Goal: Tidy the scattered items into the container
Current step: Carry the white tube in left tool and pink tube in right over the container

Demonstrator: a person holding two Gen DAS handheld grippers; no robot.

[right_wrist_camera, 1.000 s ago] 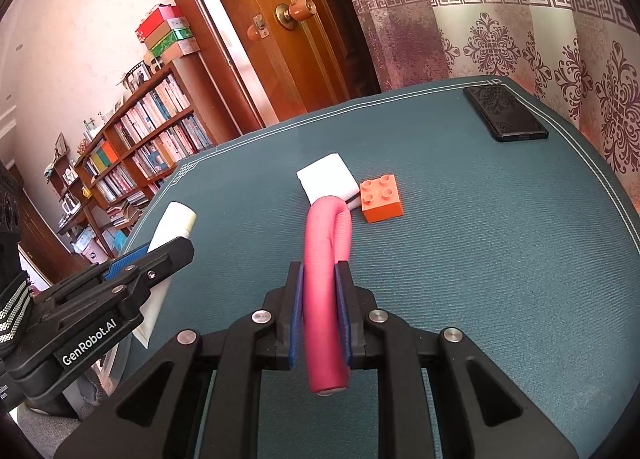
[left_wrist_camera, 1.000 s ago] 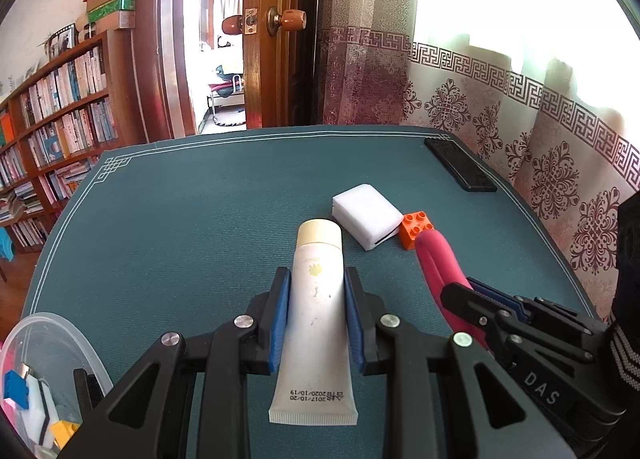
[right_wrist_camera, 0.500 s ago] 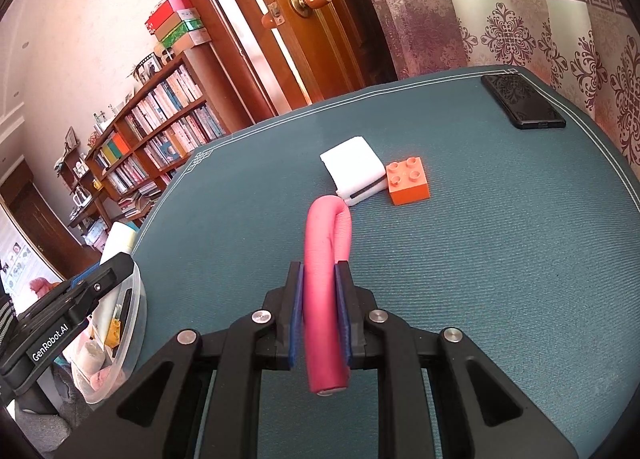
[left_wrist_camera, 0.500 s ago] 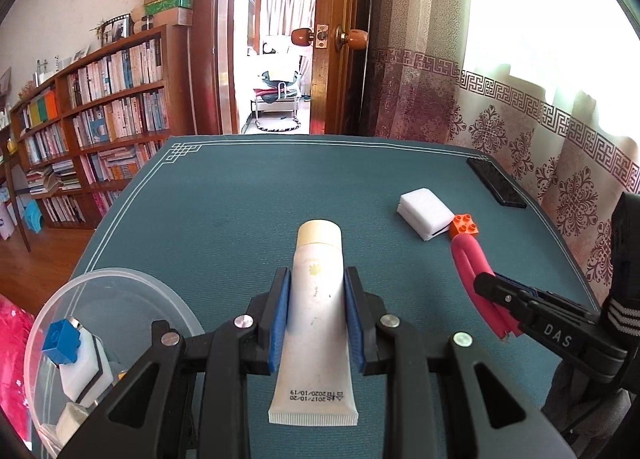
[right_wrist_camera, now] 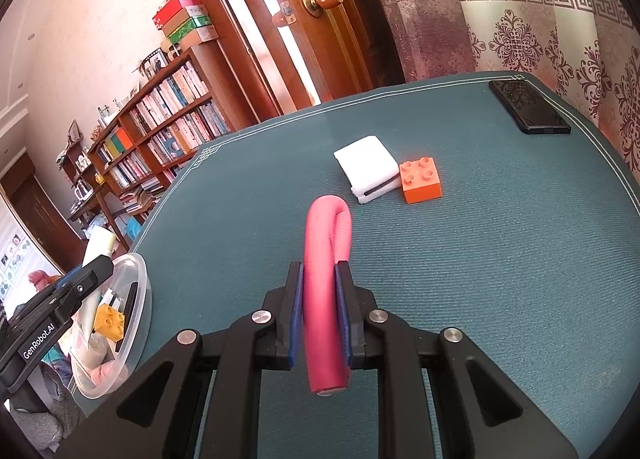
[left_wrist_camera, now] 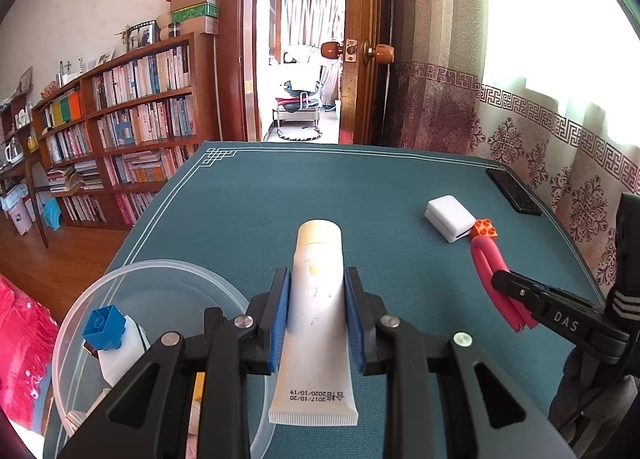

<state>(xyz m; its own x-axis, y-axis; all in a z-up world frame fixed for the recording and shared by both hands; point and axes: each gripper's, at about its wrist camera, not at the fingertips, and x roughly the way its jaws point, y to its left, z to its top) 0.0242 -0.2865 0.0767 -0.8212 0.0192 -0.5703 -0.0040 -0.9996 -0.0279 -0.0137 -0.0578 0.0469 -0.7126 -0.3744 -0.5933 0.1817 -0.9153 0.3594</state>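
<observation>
The left gripper [left_wrist_camera: 316, 311] has its jaws closed on a white tube [left_wrist_camera: 316, 299], held mid-body with the cap pointing forward and the crimped end toward the camera; the crimp reads, mirrored, "2017/10/20" and "2020/10/19". The tube looks soft and squeezable, so a firm mid-body hold should suit it, well clear of the cap. The clear plastic container [left_wrist_camera: 168, 271] sits on the tabletop [left_wrist_camera: 360, 199] just left of and below the tube, already holding a blue block [left_wrist_camera: 105, 323], a yellow block [right_wrist_camera: 109, 321] and some white pieces.

The right gripper [right_wrist_camera: 320, 311], well to the right of the container, has its jaws shut on a pink foam loop [right_wrist_camera: 326, 259], which looks light and springy, pinched flat where it is held. Its body is marked "DAS"; the left one reads "GenRobot.AI".

Farther from the container, a white folded pad [right_wrist_camera: 366, 167] touches an orange block [right_wrist_camera: 421, 179]; the block is rigid, probably best held by its flat sides. Beyond them, a black phone [right_wrist_camera: 528, 107] lies near the tabletop's far edge.
</observation>
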